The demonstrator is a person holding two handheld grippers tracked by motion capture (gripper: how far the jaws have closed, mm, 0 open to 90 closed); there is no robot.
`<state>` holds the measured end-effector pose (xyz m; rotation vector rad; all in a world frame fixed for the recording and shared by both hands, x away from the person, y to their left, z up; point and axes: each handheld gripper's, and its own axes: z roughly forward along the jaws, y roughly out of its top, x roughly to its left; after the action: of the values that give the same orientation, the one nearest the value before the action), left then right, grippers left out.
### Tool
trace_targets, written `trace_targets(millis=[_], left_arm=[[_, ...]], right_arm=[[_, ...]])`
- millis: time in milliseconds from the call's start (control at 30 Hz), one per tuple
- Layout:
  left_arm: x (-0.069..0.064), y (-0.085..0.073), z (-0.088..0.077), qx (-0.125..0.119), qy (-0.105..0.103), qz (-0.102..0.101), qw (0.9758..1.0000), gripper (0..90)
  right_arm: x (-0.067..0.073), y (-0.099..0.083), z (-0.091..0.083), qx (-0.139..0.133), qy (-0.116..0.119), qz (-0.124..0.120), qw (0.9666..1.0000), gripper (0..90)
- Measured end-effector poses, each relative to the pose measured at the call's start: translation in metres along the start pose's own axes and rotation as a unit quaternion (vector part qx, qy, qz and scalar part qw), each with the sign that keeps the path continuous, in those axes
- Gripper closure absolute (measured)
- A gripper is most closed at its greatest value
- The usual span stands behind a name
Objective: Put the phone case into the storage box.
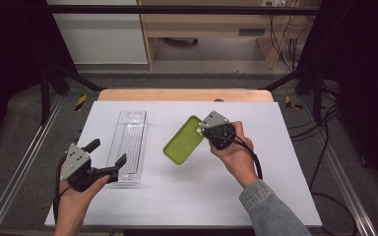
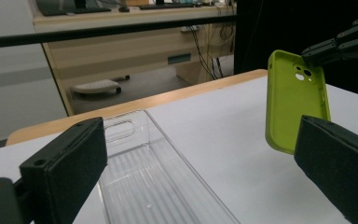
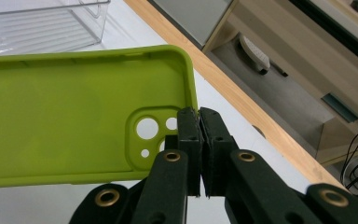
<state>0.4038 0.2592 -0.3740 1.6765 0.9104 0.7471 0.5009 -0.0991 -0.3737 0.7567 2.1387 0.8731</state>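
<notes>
On the white surface (image 1: 187, 191) the right hand-held gripper (image 1: 207, 129) pinches the green phone case (image 1: 183, 140) by its camera corner, lifted near the clear tray (image 1: 128, 147), so it should travel level while the left hand-held gripper (image 1: 109, 158) waits open, empty

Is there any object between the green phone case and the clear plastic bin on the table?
Nothing visible. The right gripper holds the green phone case lifted beside the clear plastic bin; only bare white table lies between them.
</notes>
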Motion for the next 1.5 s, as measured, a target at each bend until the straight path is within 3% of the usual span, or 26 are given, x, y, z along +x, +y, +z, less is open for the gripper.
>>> trace_targets(millis=[300,767,1267,1367,1500], left_arm=[[-0.013,0.018,0.023,0.025,-0.014,0.026,0.9992,2.3],[-0.024,0.032,0.041,0.041,-0.029,0.033,0.9982,3.2],[-0.039,0.041,0.062,0.063,-0.046,0.052,0.9956,5.3],[-0.041,0.041,0.066,0.07,-0.043,0.066,0.9944,5.7],[-0.043,0.04,0.072,0.076,-0.05,0.064,0.9938,6.7]], right_arm=[[0.005,0.003,-0.007,-0.023,-0.005,-0.011,0.9997,88.0],[0.009,0.0,-0.015,-0.036,-0.009,-0.019,0.9991,88.0],[0.012,-0.001,-0.018,-0.047,-0.017,-0.024,0.9984,88.1],[0.013,-0.001,-0.019,-0.051,-0.019,-0.025,0.9982,88.0],[0.013,-0.001,-0.021,-0.053,-0.019,-0.026,0.9981,88.0]])
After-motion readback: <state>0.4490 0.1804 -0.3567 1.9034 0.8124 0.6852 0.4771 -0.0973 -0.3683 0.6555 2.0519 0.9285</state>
